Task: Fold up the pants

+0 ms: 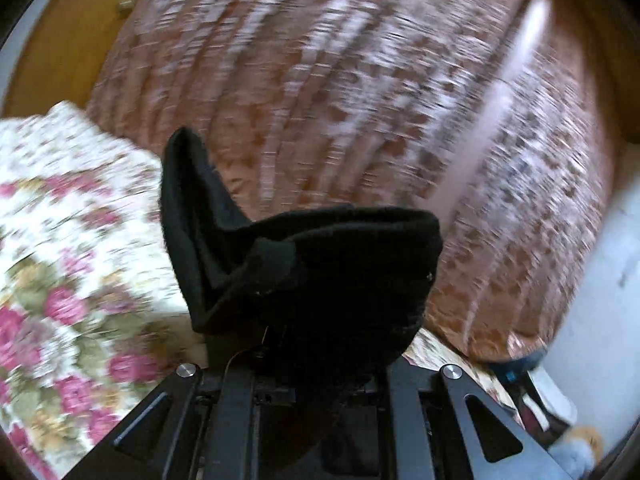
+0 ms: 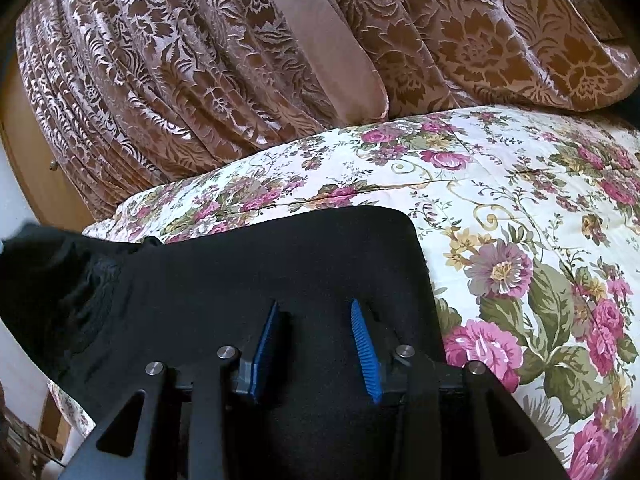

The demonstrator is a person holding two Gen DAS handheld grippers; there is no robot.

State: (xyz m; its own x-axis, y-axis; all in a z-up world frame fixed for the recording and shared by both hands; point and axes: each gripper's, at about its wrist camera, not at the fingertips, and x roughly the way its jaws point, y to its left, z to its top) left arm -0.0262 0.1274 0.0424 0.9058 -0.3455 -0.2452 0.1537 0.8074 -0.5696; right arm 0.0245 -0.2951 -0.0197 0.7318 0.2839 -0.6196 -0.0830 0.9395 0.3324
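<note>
The black pants (image 2: 248, 264) lie on a floral bedspread (image 2: 520, 208) in the right wrist view. My right gripper (image 2: 316, 312) is open, its blue pads (image 2: 364, 344) apart, resting just over the black cloth. In the left wrist view my left gripper (image 1: 304, 320) is shut on a bunched fold of the black pants (image 1: 304, 264), held up off the bed; the cloth hides the fingertips. That view is blurred by motion.
A brown patterned curtain (image 2: 200, 60) hangs behind the bed and fills the left wrist view (image 1: 360, 80). A wooden cabinet (image 1: 68, 40) stands at the left. The floral bedspread (image 1: 60, 240) lies low left. A white wall (image 1: 600, 280) is at the right.
</note>
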